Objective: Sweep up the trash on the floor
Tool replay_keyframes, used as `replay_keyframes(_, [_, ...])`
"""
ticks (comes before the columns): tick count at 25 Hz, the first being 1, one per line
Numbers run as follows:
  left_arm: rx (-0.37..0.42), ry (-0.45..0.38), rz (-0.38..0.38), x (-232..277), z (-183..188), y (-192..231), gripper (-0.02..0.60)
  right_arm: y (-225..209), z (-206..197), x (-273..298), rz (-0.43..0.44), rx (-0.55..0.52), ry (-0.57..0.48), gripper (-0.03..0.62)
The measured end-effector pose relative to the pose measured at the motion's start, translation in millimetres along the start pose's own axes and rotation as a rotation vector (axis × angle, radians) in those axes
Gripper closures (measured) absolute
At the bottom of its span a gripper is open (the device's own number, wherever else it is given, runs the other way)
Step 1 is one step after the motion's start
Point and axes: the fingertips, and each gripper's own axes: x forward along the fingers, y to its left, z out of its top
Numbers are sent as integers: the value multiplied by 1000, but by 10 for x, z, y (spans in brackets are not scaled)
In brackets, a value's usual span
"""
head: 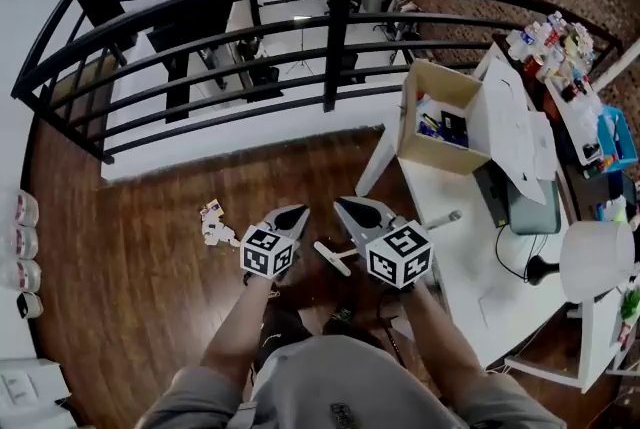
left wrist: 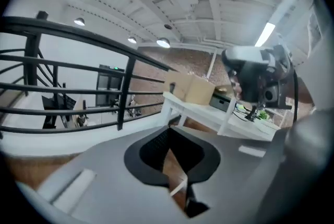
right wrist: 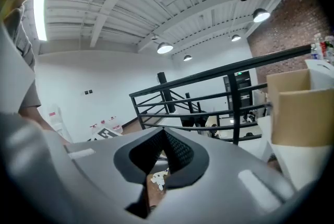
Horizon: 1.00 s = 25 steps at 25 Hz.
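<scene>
Your left gripper [head: 294,215] and right gripper [head: 349,208] hang just left of the white table [head: 455,262], each with its jaws pressed together on nothing. The scraps of paper trash [head: 213,223] lie on the wooden floor [head: 130,257], farther left of the table. An open cardboard box [head: 440,117] stands on the table's far end.

Head view: the left forearm [head: 236,325] and the right forearm [head: 441,332] both reach forward from the torso, bare.

The left hand-held gripper [head: 294,215] has its jaws pressed together with nothing between them, tip pointing ahead and slightly inward.

The right hand-held gripper [head: 346,208] is likewise closed and empty, angled toward the left one.

They sit side by side, near each other, not touching.
</scene>
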Motion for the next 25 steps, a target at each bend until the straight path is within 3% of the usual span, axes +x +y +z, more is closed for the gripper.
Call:
replay_keyframes(5, [18, -197, 134, -1156, 787, 768, 575, 683, 355, 984, 118, -75, -4, 594])
replay_keyframes(9, [49, -290, 208, -1890, 1201, 1305, 576, 1146, 601, 1764, 208, -135, -10, 594])
replay_keyframes(17, [31, -387, 240, -2894, 1616, 1876, 575, 2012, 1046, 2671, 300, -230, -26, 594])
replay_keyframes(25, [-14, -418, 311, -3284, 1659, 2121, 575, 2341, 1310, 3009, 378, -286, -43, 594])
